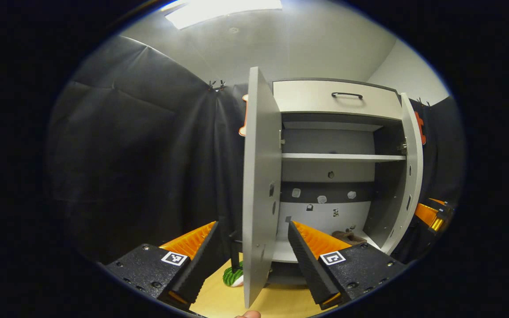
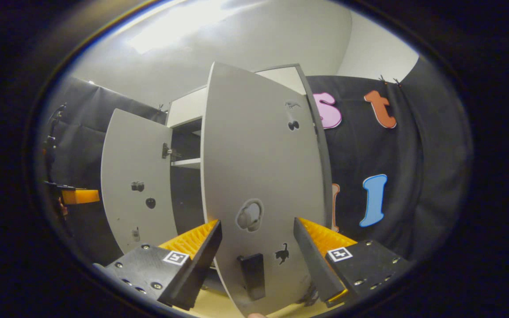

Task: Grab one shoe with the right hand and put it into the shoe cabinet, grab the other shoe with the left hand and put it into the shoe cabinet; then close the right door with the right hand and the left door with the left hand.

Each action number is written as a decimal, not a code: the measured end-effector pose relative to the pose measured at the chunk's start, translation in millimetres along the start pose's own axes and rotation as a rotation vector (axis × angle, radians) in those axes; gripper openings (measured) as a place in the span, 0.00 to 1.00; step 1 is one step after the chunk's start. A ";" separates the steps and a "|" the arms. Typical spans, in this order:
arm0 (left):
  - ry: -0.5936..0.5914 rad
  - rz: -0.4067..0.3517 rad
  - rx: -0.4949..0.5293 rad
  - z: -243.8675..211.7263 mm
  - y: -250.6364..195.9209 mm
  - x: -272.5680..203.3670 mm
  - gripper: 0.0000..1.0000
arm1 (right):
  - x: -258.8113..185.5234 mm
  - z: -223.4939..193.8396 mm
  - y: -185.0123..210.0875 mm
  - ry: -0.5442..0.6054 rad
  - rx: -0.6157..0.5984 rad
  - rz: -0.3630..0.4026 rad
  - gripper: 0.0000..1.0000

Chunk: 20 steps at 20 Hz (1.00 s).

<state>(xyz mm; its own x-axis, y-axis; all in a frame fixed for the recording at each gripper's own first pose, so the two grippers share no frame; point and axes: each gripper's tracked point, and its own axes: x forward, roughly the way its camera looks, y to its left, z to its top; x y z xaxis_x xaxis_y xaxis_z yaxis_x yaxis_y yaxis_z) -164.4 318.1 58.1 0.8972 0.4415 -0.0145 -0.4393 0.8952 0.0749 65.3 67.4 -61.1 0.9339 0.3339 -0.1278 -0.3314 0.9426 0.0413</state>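
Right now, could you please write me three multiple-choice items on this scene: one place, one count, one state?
1. Where is the brown shoe? A) on the bottom board of the cabinet B) middle shelf C) on the drawer
2. How many cabinet doors stand open? A) none B) one C) two
3. The fingers of the left gripper are: A) shut on a shoe B) open astride the edge of the left door C) shut on a handle
Answers: 1 A, it lies low inside; 2 C, the right door also swings out; 3 B, gaps show beside the door.
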 end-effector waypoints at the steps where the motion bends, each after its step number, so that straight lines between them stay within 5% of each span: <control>1: -0.003 0.014 0.000 1.5 7.0 -2.1 0.93 | 1.5 -0.3 3.6 0.002 -0.005 0.006 0.98; 5: -0.010 0.070 -0.009 1.4 33.5 -1.8 0.93 | 4.7 2.1 9.7 -0.005 0.001 0.017 0.92; 20: -0.028 0.226 -0.001 0.8 97.1 13.9 0.92 | -2.3 2.7 1.2 -0.016 0.007 -0.025 0.98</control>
<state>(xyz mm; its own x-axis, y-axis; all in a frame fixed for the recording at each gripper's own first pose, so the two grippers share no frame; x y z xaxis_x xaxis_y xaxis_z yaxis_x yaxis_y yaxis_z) -194.6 411.1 66.0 0.7767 0.6292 0.0300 -0.6295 0.7737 0.0716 63.1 67.8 -58.1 0.9440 0.3100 -0.1130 -0.3068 0.9507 0.0449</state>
